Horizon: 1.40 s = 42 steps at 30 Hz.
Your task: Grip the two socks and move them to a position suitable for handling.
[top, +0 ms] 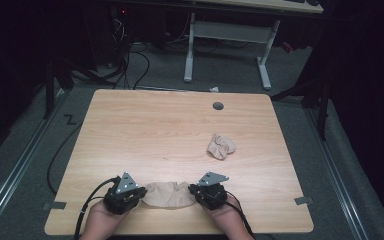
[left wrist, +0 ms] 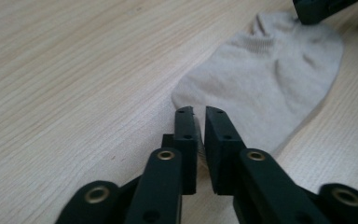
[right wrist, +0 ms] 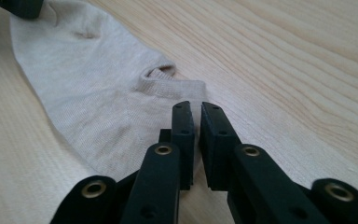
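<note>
Pinching the flat sock at the tabletop's near edge, left gripper and right gripper clamp thin hems; uneven pulling could slip one loose.

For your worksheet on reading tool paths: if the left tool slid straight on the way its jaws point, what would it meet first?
The left tool sits at one end of the flat beige sock, jaws nearly together. Going straight on, it would run along the sock toward the right tool at the far end, though depth is hard to judge.
</note>
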### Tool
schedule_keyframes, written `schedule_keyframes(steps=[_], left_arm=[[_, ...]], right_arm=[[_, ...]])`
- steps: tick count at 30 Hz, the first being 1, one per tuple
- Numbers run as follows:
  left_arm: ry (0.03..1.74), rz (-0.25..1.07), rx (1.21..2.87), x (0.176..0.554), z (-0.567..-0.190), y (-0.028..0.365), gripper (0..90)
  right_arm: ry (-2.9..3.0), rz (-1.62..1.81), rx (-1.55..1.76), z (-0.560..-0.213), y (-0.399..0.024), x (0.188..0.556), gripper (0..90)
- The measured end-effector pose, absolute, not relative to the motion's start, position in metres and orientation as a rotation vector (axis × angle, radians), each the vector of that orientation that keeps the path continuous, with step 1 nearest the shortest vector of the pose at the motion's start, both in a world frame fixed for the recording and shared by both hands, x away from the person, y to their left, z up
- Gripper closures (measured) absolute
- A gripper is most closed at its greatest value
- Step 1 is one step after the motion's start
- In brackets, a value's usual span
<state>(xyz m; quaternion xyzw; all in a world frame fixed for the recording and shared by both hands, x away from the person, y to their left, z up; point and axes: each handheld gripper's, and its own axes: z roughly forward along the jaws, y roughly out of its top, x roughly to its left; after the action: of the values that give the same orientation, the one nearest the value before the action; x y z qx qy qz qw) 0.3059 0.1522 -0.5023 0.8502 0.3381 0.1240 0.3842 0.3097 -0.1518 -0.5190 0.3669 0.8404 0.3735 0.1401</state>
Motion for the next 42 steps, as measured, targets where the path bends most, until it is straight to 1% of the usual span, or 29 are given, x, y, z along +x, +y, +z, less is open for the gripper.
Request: schedule_keyframes(steps=[1,3,6,10,13,17,25,28,31,32,42], left_arm=[[0.868,0.317,2.14,0.306,-0.501,0.156,77.1],[0.884,0.329,2.099,0.306,-0.496,0.165,68.2],[0.924,0.356,2.054,0.311,-0.494,0.178,57.6],[0.978,0.381,2.031,0.317,-0.499,0.186,51.3],[0.976,0.401,2.039,0.319,-0.5,0.186,47.9],[0.961,0.437,2.061,0.318,-0.5,0.184,45.4],[0.982,0.438,2.049,0.321,-0.5,0.188,42.0],[0.99,0.436,2.056,0.322,-0.503,0.189,42.0],[0.994,0.438,2.051,0.324,-0.504,0.189,42.0],[0.989,0.44,2.053,0.325,-0.503,0.19,42.0],[0.982,0.445,2.049,0.325,-0.503,0.193,42.9]], right_arm=[[2.421,1.085,1.057,-0.518,-0.153,0.308,82.1],[2.406,1.099,1.056,-0.515,-0.155,0.307,78.9],[2.377,1.129,1.086,-0.513,-0.161,0.308,75.6],[2.338,1.133,1.112,-0.513,-0.168,0.311,70.3],[2.299,1.122,1.118,-0.512,-0.175,0.313,66.8],[2.238,1.119,1.169,-0.51,-0.188,0.317,65.3],[2.151,1.057,1.266,-0.511,-0.215,0.33,62.1],[2.109,1.037,1.306,-0.51,-0.223,0.336,60.7],[2.091,1.014,1.329,-0.508,-0.227,0.349,55.7],[2.075,1.001,1.349,-0.507,-0.228,0.354,55.2],[2.032,0.915,1.452,-0.499,-0.241,0.412,57.0]])
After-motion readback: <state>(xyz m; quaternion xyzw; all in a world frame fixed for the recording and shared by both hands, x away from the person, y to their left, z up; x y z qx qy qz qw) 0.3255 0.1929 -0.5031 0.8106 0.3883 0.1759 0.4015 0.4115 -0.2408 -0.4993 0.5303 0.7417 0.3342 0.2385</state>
